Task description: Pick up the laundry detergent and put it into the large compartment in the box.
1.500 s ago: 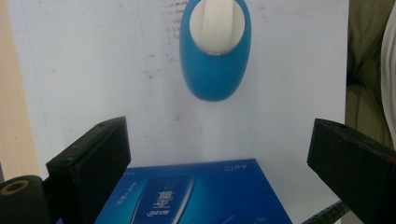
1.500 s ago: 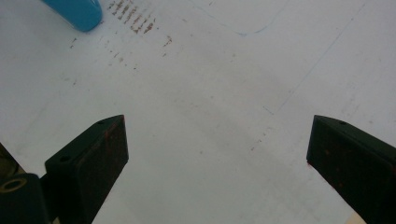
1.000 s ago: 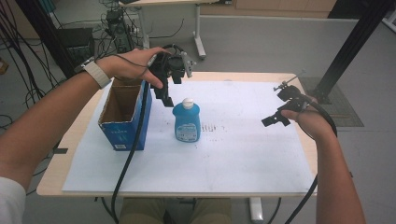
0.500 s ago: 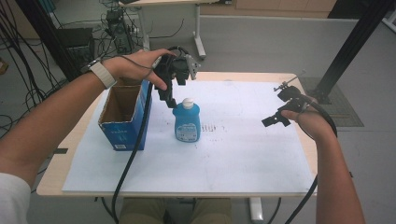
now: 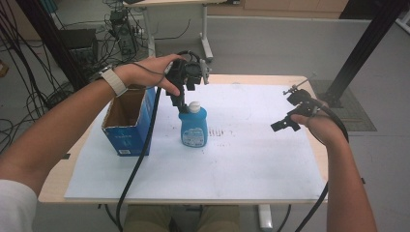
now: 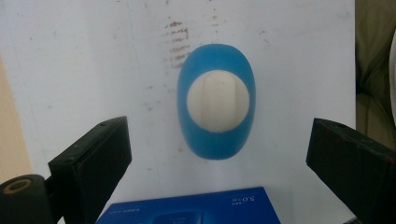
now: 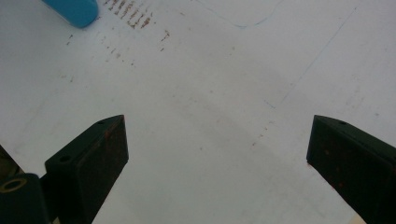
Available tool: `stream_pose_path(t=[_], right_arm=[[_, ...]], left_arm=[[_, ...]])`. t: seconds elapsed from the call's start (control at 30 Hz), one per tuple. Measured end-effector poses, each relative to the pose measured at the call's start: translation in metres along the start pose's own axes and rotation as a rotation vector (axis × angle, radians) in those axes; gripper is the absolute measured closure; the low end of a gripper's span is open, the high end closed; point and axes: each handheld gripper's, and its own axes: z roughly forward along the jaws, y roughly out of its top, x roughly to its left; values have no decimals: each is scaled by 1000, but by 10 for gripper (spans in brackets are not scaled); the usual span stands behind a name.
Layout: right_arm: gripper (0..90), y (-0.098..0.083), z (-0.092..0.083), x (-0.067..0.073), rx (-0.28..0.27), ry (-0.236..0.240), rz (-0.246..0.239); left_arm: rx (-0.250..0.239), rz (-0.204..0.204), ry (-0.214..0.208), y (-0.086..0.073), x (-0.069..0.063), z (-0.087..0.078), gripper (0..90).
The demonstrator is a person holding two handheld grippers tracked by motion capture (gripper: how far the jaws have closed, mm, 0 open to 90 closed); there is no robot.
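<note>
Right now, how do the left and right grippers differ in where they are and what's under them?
The left gripper hangs straight above the blue bottle, its white cap between the spread jaws, beside the blue cardboard box. The right gripper sits off at the table's right side, over bare white paper, far from the bottle. Both are open and hold nothing.

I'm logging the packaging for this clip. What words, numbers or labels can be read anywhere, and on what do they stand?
"5.0", seen upside down, with tiny characters beside it too small to read: on the blue box in the left gripper view.
Label on the blue bottle: blurred, unreadable.
White panel low on the blue box's side in the high view: too small to read.
Brownish rows of marks on the white sheet: not legible.
</note>
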Motion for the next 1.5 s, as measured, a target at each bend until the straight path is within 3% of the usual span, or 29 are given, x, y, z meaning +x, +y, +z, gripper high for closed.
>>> stream_pose_path(t=[0.7, 1.5], right_arm=[[55, -4, 0, -2, -1, 3, 9], [54, -7, 0, -3, -8, 2, 9]], left_arm=[[27, -8, 0, 15, 0, 21, 59], [29, -21, -7, 14, 2, 34, 67]])
